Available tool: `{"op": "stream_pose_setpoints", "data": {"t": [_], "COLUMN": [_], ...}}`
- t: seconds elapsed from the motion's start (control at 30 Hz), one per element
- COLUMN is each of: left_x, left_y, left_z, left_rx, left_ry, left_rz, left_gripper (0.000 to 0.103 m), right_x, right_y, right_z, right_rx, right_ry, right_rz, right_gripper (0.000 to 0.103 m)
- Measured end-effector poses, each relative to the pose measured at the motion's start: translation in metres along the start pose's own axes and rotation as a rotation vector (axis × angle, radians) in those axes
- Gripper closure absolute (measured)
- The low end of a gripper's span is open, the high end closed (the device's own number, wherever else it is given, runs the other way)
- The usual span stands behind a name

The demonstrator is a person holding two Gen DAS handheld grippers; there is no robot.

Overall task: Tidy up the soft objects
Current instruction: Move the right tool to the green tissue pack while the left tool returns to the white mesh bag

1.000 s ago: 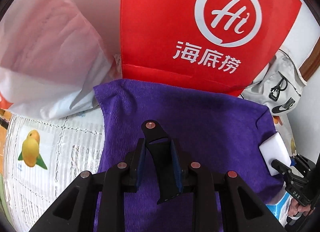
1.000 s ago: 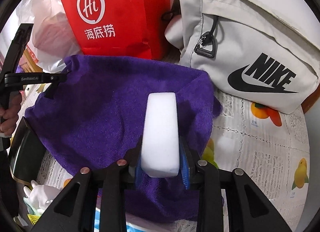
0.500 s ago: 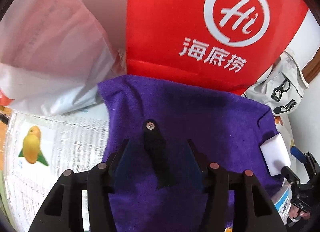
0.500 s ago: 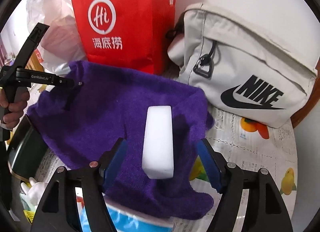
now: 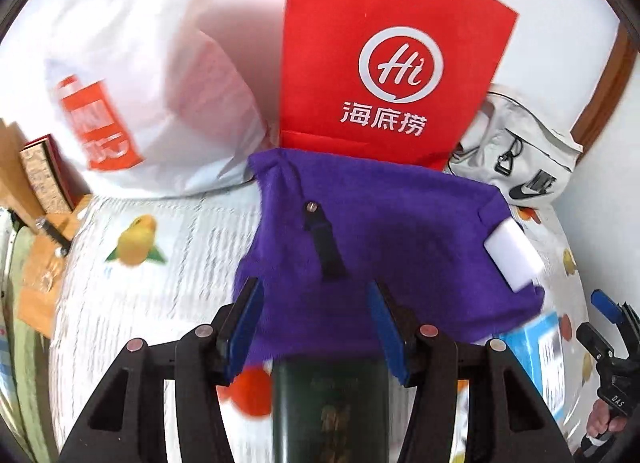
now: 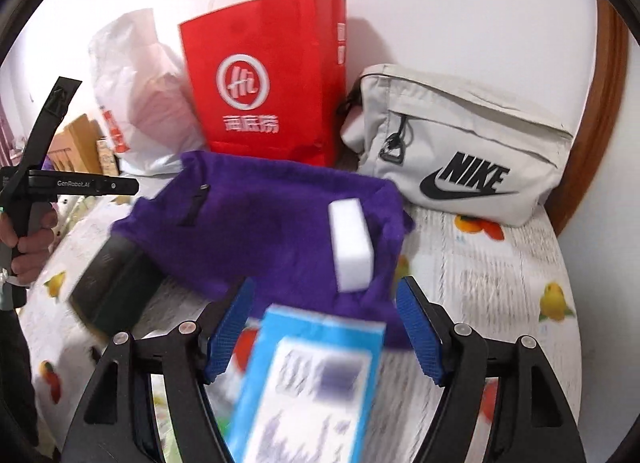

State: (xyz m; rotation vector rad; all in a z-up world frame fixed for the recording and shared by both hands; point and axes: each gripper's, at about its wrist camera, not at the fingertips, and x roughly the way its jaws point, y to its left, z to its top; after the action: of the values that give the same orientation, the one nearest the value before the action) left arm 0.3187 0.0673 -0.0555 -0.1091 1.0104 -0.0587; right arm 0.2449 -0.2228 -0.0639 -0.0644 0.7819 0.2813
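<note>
White sponge (image 6: 352, 249) lies apparently just beyond right gripper (image 6: 326, 329), on purple cloth (image 6: 256, 231)

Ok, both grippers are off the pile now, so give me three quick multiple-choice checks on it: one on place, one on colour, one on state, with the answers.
1. Where does the white sponge block lie?
A. on the purple cloth
B. inside the red bag
C. on the grey pouch

2. What colour is the paper bag standing behind the cloth?
A. green
B. red
C. black

3. How is the right gripper?
A. shut on the sponge
B. shut on the cloth
C. open, holding nothing

Answers: 1 A, the block rests on the purple cloth near its right edge. 2 B, the bag is red with a white logo. 3 C, its blue pads stand wide apart and the sponge lies beyond them, untouched.
</note>
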Motion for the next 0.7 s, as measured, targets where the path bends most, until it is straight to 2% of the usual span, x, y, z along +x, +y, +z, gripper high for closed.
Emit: {"op": "stream_pose_setpoints", "data": {"t": [0.17,0.33,0.4,0.5,0.7], "left_x": [-0.017,-0.034,-0.04,-0.047,-0.056], "left_y": [0.009,0.02,0.025,0.031,0.046], "left_z": [-0.039,-0.077,-0.09,-0.112,-0.155], "left_rx": [-0.057,-0.076,-0.088,-0.095,-0.119], "left_ry": [0.044,0.018,0.007,-0.004,-0.012], "left_rz": [-0.061,0.016,0.02,0.022,-0.006], "left_gripper": [0.049,0.049,0.049,0.049,0.049], "right_x": [-0.027,-0.043,-0.044,-0.04,-0.023], "right_y": [0.021,0.041,0.049,0.06,0.081], "right_z": [-0.034,-0.064,-0.074,-0.083,-0.1], "right_rx": [0.019,0.019,0.016,0.009,-0.033], "right_ry": [0.016,0.049,0.069,0.098,0.164], "right_rz": [0.041,0.085,0.095,0.119,0.103], "right_gripper": [0.03,0.03,0.034,0.045,0.063]}}
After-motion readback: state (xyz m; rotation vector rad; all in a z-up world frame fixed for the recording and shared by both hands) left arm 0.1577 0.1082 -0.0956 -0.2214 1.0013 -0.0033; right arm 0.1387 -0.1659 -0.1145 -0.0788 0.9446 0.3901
